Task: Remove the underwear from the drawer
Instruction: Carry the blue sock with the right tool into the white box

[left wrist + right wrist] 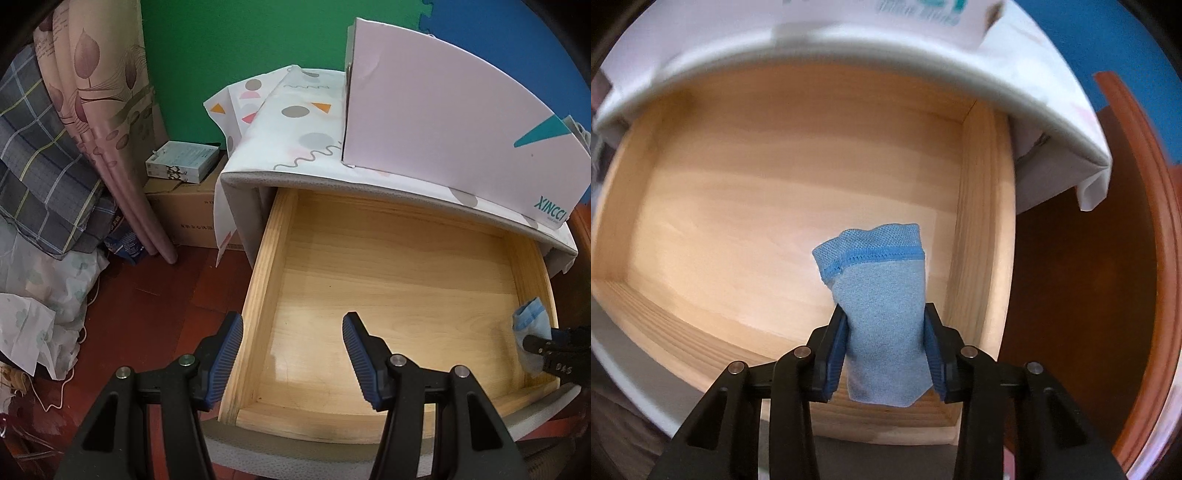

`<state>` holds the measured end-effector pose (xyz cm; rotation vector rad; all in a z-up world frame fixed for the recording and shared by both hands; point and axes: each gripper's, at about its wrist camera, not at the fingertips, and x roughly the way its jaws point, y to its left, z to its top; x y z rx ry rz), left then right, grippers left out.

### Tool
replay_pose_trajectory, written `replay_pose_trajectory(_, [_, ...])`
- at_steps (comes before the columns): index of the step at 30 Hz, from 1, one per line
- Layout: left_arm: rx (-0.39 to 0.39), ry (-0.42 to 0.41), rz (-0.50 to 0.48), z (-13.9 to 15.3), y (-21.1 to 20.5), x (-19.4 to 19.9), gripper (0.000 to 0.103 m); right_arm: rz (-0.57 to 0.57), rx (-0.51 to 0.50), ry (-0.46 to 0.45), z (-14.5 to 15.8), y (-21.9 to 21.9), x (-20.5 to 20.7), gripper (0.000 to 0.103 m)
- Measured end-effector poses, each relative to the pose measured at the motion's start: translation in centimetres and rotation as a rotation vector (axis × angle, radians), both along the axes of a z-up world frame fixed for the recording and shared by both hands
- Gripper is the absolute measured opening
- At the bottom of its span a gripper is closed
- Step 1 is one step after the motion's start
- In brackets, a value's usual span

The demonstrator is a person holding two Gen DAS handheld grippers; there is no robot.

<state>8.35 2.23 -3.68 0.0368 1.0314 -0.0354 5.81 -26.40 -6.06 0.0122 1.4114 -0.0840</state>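
A wooden drawer (266, 280) stands pulled out from a cloth-covered cabinet. My left gripper (293, 332) hovers open over the drawer's front left corner, nothing between its fingers. At the drawer's right side a light blue piece of underwear (530, 321) hangs from my right gripper (535, 341), whose black tip shows at the frame's edge. In the right wrist view the right gripper (886, 332) is shut on the folded blue underwear (882, 280), which hangs above the drawer floor (757, 206) near the right wall. The rest of the drawer holds nothing.
A white box (443, 122) printed XINCCI sits on the patterned cloth (295, 122) over the cabinet top. Left of the cabinet are a cardboard box (184, 218), a small carton (181, 160), a curtain (107, 110) and piled bedding (40, 177). A red-brown wooden frame (1137, 221) stands right of the drawer.
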Motion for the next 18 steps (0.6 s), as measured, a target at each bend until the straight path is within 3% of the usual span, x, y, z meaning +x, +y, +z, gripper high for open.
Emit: replay_pose_trajectory(18, [-0.003, -0.008, 0.001, 0.1, 0.2, -0.2, 0.057, 0.056, 0.113, -0.230, 11.3, -0.2, -5.3, 0.035])
